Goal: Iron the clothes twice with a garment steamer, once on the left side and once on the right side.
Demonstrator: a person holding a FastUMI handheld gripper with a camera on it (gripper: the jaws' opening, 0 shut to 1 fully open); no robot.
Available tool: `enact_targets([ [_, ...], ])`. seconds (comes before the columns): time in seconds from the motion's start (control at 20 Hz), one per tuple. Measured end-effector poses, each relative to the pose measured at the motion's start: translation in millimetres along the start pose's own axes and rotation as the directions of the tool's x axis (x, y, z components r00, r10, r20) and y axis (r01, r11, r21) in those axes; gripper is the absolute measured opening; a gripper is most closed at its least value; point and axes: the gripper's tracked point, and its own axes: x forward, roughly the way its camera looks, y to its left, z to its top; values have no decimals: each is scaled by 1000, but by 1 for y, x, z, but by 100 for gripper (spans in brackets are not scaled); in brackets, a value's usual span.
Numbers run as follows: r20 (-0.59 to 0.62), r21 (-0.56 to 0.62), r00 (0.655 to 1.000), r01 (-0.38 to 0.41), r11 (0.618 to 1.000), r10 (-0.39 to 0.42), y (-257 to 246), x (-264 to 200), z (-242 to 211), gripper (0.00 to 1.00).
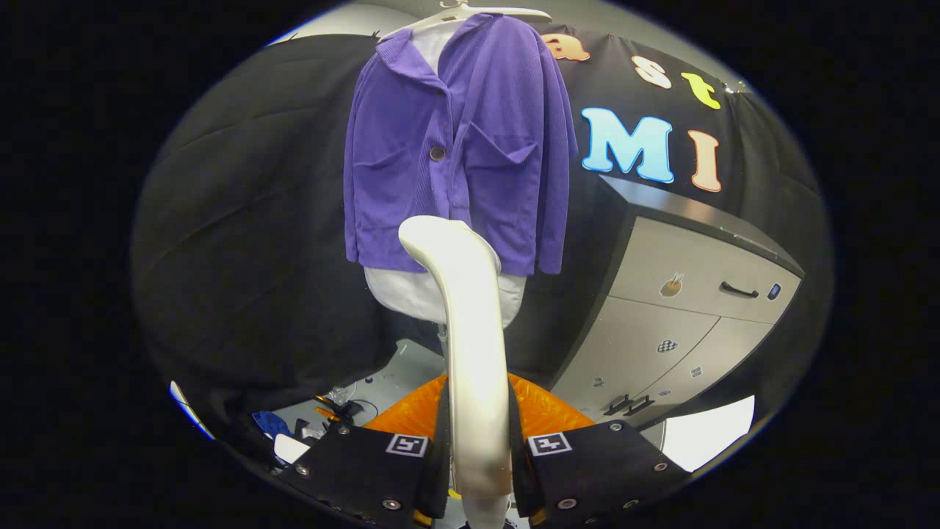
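1. In front of the purple jacket [459, 147], the steamer [470, 323] is held upright, its handle clamped between the two fingers of the gripper [476, 448], which are clenched on it from both sides.
2. The jacket is hung on a white hanger [470, 13] over a white garment [440, 294], whose hem is seen below the jacket's hem.
3. The steamer's head is seen at the jacket's lower hem, near the middle; whether fabric is touched cannot be told.
4. No pass up either side of the jacket can be confirmed as done; both the left and the right pass are judged to remain.
5. To the right of the jacket, a grey cabinet [683, 308] is seen, well apart.
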Motion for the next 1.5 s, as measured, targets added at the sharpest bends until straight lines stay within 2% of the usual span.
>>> enact_targets([
  [0.25, 142, 8, 989, 44, 999, -45, 21, -10, 67, 35],
  [0.6, 349, 20, 935, 54, 998, -58, 57, -32, 167, 36],
  [0.9, 514, 48, 855, 56, 997, -73, 89, -48, 259, 36],
  [1.25, 687, 15, 723, 83, 996, -71, 133, -75, 351, 36],
  [1.5, 713, 30, 696, 92, 995, -86, 148, -65, 383, 36],
])
